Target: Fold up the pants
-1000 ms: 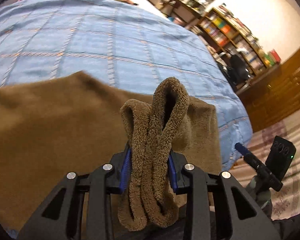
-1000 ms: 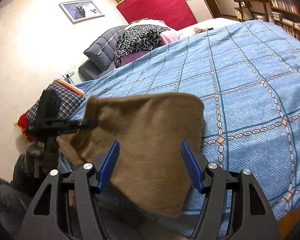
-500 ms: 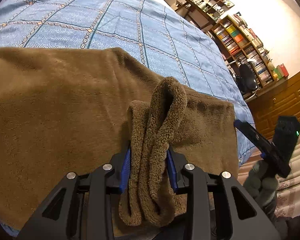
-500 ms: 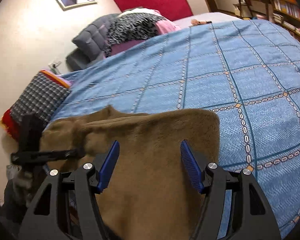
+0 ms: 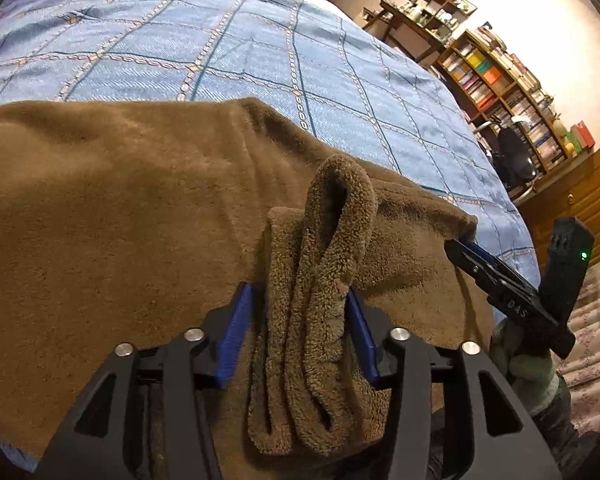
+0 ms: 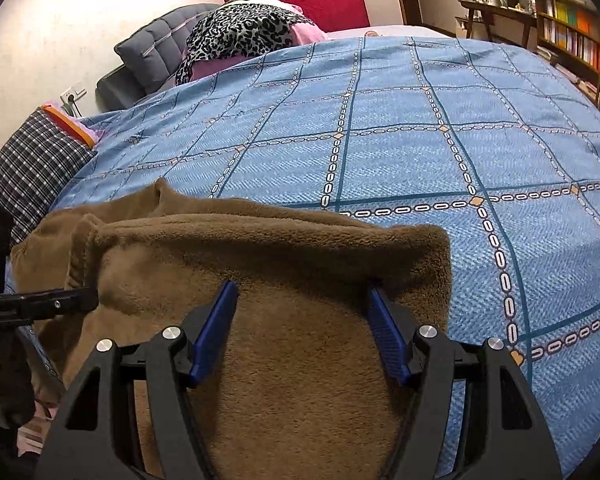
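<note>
Lowered onto the bedspread (image 6: 420, 128), pants (image 6: 260, 360) hide right gripper (image 6: 302, 300) fingertips.

We see the pants (image 5: 120, 208) as thick brown fleece, matt and fuzzy, looped pile showing on the bunched fold at lower centre. The bedspread (image 6: 400, 128) is woven blue cloth, faintly ribbed. The left gripper (image 5: 300, 340) is matt black plastic with ridged blue pads (image 5: 232, 340) and shiny metal rivets.
</note>
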Action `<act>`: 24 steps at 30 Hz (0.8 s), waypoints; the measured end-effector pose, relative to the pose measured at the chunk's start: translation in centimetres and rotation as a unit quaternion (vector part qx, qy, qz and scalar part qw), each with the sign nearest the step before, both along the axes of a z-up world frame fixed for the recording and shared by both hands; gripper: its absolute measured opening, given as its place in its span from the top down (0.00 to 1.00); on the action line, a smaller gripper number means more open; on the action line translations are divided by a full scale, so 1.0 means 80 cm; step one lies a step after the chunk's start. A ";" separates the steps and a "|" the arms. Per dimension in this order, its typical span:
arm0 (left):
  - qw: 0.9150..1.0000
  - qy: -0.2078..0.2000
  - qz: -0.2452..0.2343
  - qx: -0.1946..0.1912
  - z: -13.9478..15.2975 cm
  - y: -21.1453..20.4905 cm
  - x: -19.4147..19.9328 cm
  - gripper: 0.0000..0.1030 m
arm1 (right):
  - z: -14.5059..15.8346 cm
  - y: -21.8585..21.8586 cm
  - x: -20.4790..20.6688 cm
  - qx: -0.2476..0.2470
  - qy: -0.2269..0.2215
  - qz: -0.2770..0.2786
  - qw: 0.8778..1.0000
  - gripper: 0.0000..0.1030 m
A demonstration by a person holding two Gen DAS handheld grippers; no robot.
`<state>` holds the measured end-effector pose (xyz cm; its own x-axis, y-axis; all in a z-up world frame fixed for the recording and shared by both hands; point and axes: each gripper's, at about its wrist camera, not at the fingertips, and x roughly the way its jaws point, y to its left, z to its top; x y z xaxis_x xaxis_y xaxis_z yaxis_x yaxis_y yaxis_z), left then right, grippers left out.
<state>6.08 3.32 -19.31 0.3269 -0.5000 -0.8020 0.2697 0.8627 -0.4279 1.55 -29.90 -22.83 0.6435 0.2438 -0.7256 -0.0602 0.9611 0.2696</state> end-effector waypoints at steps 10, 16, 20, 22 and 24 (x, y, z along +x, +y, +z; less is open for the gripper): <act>0.997 -0.060 0.040 0.008 0.055 0.018 -0.008 0.37 | 0.039 -0.021 -0.006 0.028 -0.031 -0.027 0.999 0.35; 0.995 -0.085 0.027 -0.036 0.062 -0.024 -0.009 0.38 | 0.029 -0.019 0.014 0.024 -0.017 -0.048 0.998 0.35; 0.994 -0.096 0.028 -0.040 0.051 -0.051 -0.001 0.38 | 0.024 -0.018 0.023 0.018 -0.015 -0.052 0.998 0.35; 0.994 -0.101 0.033 -0.037 0.045 -0.055 0.006 0.38 | 0.017 -0.017 0.028 0.017 -0.010 -0.053 0.998 0.35; 0.994 -0.095 0.043 -0.021 0.031 -0.055 0.018 0.38 | 0.013 -0.015 0.030 0.014 -0.007 -0.052 0.999 0.35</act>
<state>7.52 -1.04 -16.81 0.5142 -0.4948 -0.7005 0.2748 0.8688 -0.4119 3.96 -31.08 -21.82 0.6771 0.1958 -0.7093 0.0353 0.9542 0.2971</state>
